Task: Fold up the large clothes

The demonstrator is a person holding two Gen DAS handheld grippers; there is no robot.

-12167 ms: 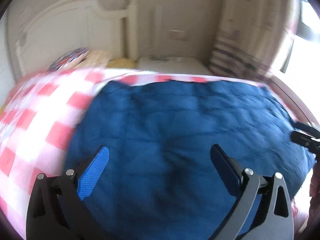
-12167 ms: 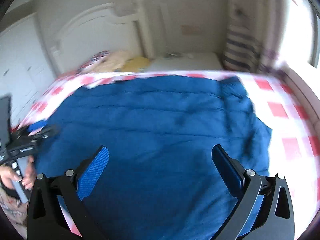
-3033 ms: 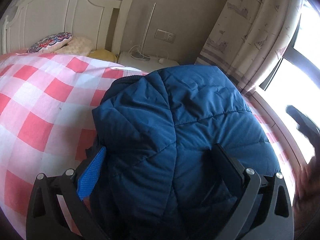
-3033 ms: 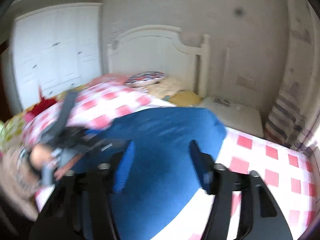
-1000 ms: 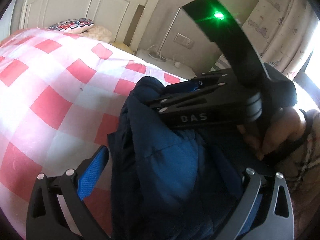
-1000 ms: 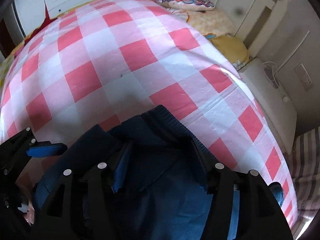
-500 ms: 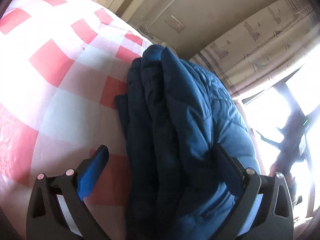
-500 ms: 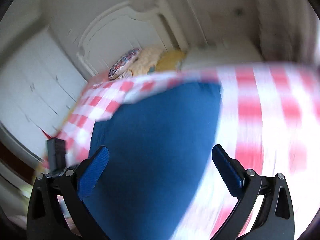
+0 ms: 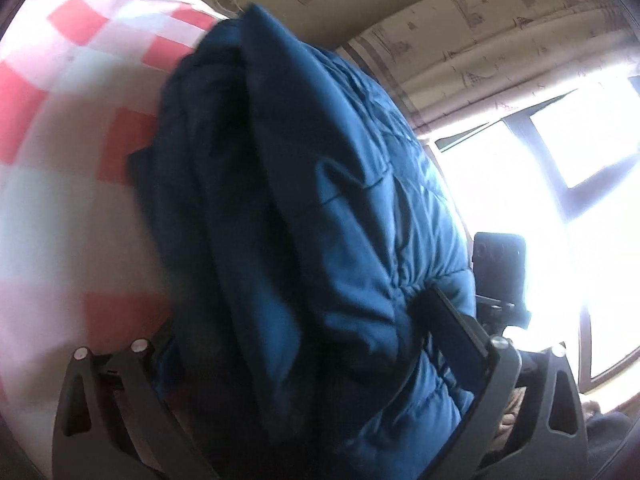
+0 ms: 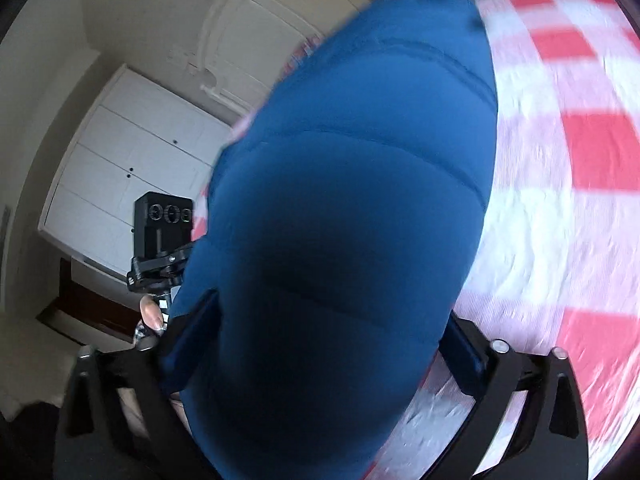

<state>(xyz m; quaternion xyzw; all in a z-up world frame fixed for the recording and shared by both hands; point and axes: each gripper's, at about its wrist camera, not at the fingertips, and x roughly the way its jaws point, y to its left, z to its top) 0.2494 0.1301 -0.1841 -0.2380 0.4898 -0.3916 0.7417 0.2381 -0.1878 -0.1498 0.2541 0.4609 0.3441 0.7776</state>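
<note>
Currently, bed (image 9: pixel 52 208) carried the folded blue jacket (image 9: pixel 304 216) in a bulging stack near its edge | left gripper (image 9: pixel 296 344) straddled one end, jaws closing, pads pressing padding | right gripper (image 10: pixel 332 340) likewise at the opposite end | risk: squeezed filling springs back, layers slide, fold opens.

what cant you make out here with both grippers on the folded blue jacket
- Left wrist view: the left gripper is closing; the blue jacket covers its left pad, so contact there is hidden.
- Right wrist view: the right gripper is closing; the jacket's bulk hides the bundle's underside.
- Right wrist view: the checked bedspread is motion-blurred.
- Left wrist view: the window is blown out by glare, washing out the device in front.
</note>
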